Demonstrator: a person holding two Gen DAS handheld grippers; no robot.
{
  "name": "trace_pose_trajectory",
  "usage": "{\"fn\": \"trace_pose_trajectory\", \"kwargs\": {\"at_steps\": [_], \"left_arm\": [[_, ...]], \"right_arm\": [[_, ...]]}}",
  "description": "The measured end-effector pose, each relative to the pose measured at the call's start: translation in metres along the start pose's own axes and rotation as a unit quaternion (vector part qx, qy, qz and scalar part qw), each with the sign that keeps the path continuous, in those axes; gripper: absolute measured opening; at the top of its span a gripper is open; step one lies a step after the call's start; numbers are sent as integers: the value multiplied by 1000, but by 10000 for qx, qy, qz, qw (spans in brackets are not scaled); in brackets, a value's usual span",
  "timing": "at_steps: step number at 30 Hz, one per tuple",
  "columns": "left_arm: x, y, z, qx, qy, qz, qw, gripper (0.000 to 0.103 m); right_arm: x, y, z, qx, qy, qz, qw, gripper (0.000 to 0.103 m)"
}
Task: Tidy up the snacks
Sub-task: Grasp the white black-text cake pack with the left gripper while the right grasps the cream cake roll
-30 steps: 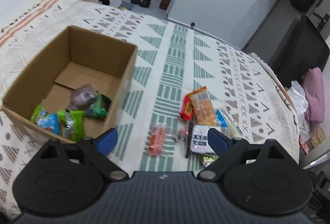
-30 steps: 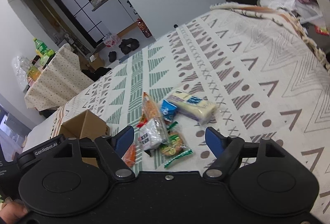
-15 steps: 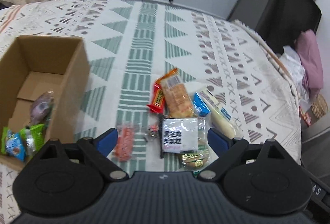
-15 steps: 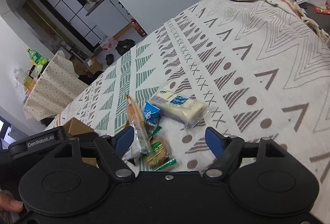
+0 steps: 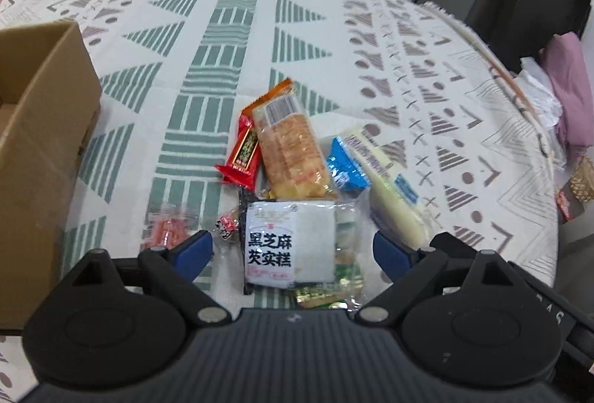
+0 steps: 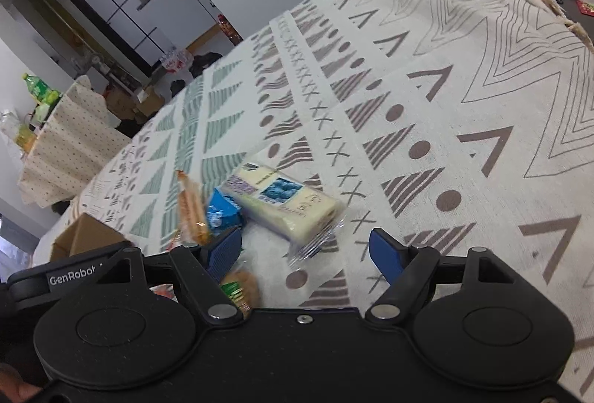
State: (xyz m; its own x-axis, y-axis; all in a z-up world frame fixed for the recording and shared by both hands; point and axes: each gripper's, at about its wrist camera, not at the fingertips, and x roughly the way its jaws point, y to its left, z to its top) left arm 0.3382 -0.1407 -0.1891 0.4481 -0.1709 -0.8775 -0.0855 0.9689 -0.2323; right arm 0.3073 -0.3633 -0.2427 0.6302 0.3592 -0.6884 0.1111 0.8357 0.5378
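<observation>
Left wrist view: left gripper (image 5: 293, 249) hovering wide open and empty over a white sesame-cake packet (image 5: 287, 243) on the patterned bed cover (image 5: 222, 43), amid an orange cracker pack (image 5: 289, 147) and red bar (image 5: 243, 152); cardboard box (image 5: 41, 128) alongside. Packet looking light, crinkly, likely slippery; best pinching across the short sides.

Right wrist view: right gripper (image 6: 304, 249) partly open, empty, nearing a pale yellow bar (image 6: 286, 206) beside a blue packet (image 6: 222, 212). Showing that bar's printed face, not the box interior.
</observation>
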Motion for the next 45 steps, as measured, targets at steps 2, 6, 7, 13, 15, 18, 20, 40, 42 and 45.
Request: {"fn": "trace_pose_trajectory", "kwargs": {"at_steps": [2, 6, 7, 13, 15, 18, 20, 40, 42, 45], "left_arm": [[5, 2, 1, -99, 5, -4, 10000, 93], [15, 1, 3, -114, 60, -24, 9999, 93], [17, 0, 2, -105, 67, -21, 9999, 92], [21, -4, -3, 43, -8, -74, 10000, 71], [18, -1, -2, -13, -42, -122, 9999, 61], [10, 3, 1, -64, -107, -62, 9999, 57], [4, 7, 2, -132, -175, -64, 9997, 56], [-28, 42, 9, -644, -525, -66, 9965, 56], [-27, 45, 9, -675, -506, -28, 9964, 56], [-25, 49, 9, -736, -462, -24, 9962, 56]], "right_arm": [[4, 1, 1, -69, 8, 13, 10000, 75], [8, -3, 1, -31, 12, 18, 10000, 75], [9, -4, 1, -32, 10, -23, 10000, 75], [13, -5, 2, -44, -40, 13, 10000, 75], [14, -3, 1, -130, -40, 35, 9999, 75], [18, 0, 4, -193, -55, 38, 9998, 75], [19, 1, 7, -197, -92, 77, 9997, 75], [39, 31, 20, -942, -454, 141, 9944, 82], [45, 33, 20, -1012, -390, 140, 9940, 82], [53, 33, 16, -1031, -161, 50, 9945, 77]]}}
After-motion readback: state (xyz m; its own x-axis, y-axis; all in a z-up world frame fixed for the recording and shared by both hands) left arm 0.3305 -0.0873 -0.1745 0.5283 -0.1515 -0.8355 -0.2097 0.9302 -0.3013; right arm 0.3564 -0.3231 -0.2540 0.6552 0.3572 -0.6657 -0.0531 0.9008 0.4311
